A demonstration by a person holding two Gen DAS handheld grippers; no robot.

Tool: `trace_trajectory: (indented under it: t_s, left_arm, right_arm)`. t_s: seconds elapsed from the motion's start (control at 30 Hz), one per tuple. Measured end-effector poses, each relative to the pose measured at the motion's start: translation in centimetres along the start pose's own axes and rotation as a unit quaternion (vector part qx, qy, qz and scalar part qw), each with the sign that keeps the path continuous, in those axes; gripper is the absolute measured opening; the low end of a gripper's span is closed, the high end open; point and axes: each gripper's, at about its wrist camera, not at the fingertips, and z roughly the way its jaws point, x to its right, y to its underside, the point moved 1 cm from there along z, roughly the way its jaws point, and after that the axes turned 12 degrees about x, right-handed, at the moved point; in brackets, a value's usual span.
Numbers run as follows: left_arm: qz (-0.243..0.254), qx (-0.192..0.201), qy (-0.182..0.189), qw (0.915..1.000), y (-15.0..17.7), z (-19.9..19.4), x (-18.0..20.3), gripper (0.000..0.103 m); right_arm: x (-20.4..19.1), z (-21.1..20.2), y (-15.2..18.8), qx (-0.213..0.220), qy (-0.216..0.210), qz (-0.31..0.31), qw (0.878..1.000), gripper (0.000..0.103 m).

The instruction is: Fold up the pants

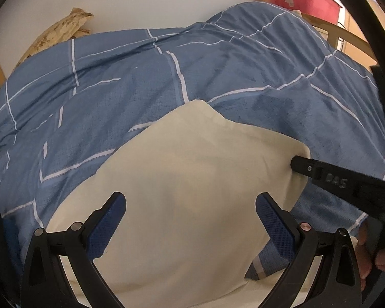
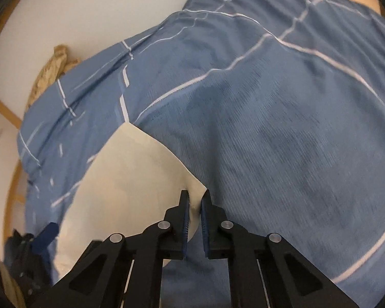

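One blue checked duvet point(image 1: 218, 71) covers the bed; one pair of cream pants point(image 1: 192, 179) lies on it, at the duvet's near edge. The step in hand is judged to be the taking of the fabric for a fold. The right hand-held gripper point(image 2: 194, 200) is closed on the pants' corner farthest from the duvet's patterned-pillow end. The left hand-held gripper point(image 1: 191, 205) stands wide open over the pants, gripping nothing. Next, a grip by it is called for.
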Motion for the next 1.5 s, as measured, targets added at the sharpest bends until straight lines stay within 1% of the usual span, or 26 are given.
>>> trace_trajectory:
  t_s: [0.03, 0.1, 0.17, 0.23, 0.3, 0.4, 0.47, 0.5, 0.57, 0.6, 0.7, 0.87, 0.9, 1.03, 1.17, 1.33, 1.37, 1.43, 1.5]
  left_arm:
    - [-0.005, -0.002, 0.002, 1.0000, 0.0, 0.0, -0.1, 0.103]
    - [-0.012, -0.006, 0.007, 0.9999, 0.2, -0.1, -0.4, 0.103]
    - [-0.020, -0.004, 0.012, 0.9997, 0.4, -0.7, -0.9, 0.103]
    - [-0.025, 0.001, 0.013, 0.9996, 0.6, -1.4, -1.1, 0.103]
    - [-0.032, 0.009, 0.016, 0.9993, 0.9, -2.6, -1.6, 0.103]
    - [-0.033, 0.019, 0.022, 0.9990, 1.4, -4.7, -2.0, 0.103]
    - [-0.030, 0.035, 0.025, 0.9986, 1.9, -6.8, -2.4, 0.103]
    - [-0.028, 0.045, 0.026, 0.9982, 2.2, -8.0, -2.6, 0.103]
    - [-0.026, 0.060, 0.023, 0.9976, 3.0, -10.3, -3.1, 0.103]
    - [-0.028, 0.063, 0.022, 0.9974, 3.3, -11.1, -3.3, 0.103]
    - [-0.042, 0.069, 0.038, 0.9960, 5.1, -14.7, -4.5, 0.103]
    - [-0.050, 0.076, 0.011, 0.9958, 7.9, -19.3, -6.8, 0.103]
    - [-0.055, 0.078, 0.012, 0.9954, 8.5, -20.1, -7.4, 0.103]
    - [-0.078, 0.083, 0.000, 0.9934, 10.9, -23.2, -9.8, 0.103]
    - [-0.098, 0.094, -0.037, 0.9901, 13.6, -26.1, -12.4, 0.103]
    - [-0.118, 0.075, -0.060, 0.9884, 16.3, -27.5, -15.1, 0.103]
    - [-0.122, 0.069, -0.072, 0.9875, 17.0, -27.6, -15.7, 0.103]
    - [-0.126, 0.067, -0.093, 0.9854, 18.1, -27.9, -16.7, 0.103]
    - [-0.132, 0.066, -0.096, 0.9845, 19.3, -28.0, -17.3, 0.103]
  right_arm:
    - [-0.2, 0.4, -0.1, -0.003, 0.015, -0.007, 1.000, 0.009]
    - [0.1, 0.7, -0.1, -0.011, 0.025, -0.010, 1.000, 0.010]
    - [0.2, 0.6, 0.3, -0.014, 0.031, -0.012, 0.999, 0.013]
    - [0.1, -0.2, 0.6, -0.018, 0.050, -0.034, 0.998, 0.038]
    - [-0.2, -1.9, 0.9, 0.000, 0.056, -0.059, 0.997, 0.040]
    - [-1.2, -4.0, 1.4, 0.005, 0.058, -0.096, 0.994, 0.041]
    - [-1.8, -5.6, 2.0, 0.011, 0.067, -0.114, 0.991, 0.047]
    - [-2.1, -6.7, 2.4, 0.018, 0.064, -0.123, 0.990, 0.051]
    - [-2.6, -9.1, 3.3, 0.032, 0.051, -0.132, 0.989, 0.054]
    - [-3.0, -9.9, 3.7, 0.037, 0.048, -0.134, 0.989, 0.058]
    - [-4.0, -13.2, 5.5, 0.060, 0.042, -0.145, 0.987, 0.066]
    - [-5.2, -18.2, 8.7, 0.105, 0.047, -0.148, 0.982, 0.069]
    - [-5.2, -18.9, 9.2, 0.110, 0.045, -0.144, 0.982, 0.070]
    - [-5.6, -21.6, 11.8, 0.110, 0.037, -0.133, 0.984, 0.070]
    - [-5.7, -24.0, 14.6, 0.122, 0.056, -0.135, 0.982, 0.070]
    - [-5.6, -26.5, 17.4, 0.128, 0.066, -0.130, 0.981, 0.070]
    - [-5.5, -26.9, 17.8, 0.130, 0.071, -0.123, 0.981, 0.070]
    - [-5.1, -27.4, 18.5, 0.133, 0.093, -0.115, 0.980, 0.070]
    - [-4.6, -27.7, 19.3, 0.142, 0.120, -0.104, 0.977, 0.075]
